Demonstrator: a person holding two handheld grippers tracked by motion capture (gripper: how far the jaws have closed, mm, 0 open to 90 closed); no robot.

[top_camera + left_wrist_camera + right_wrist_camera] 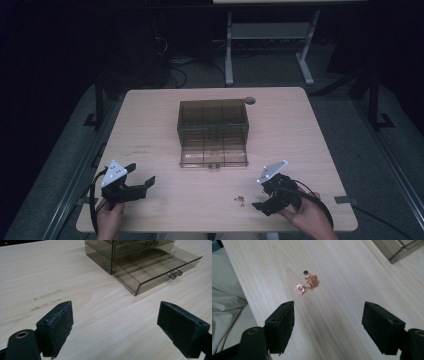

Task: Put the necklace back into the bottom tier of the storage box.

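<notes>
On the counter (pixel 150 115), the smoky drawer box (pixel 213 121) sat mid-surface with its bottom drawer (pixel 214 157) out. My left claw (pixel 141 181) and right claw (pixel 260 201) gaped wide, the right claw near a small necklace (pixel 308 283).

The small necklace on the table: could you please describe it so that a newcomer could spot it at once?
Start at the smoky transparent drawer box in the middle of the wooden table, then come to the near edge. Just left of the right gripper lies a small bunched rose-gold chain with a ring pendant, the only shiny coppery thing on the pale wood.
</notes>
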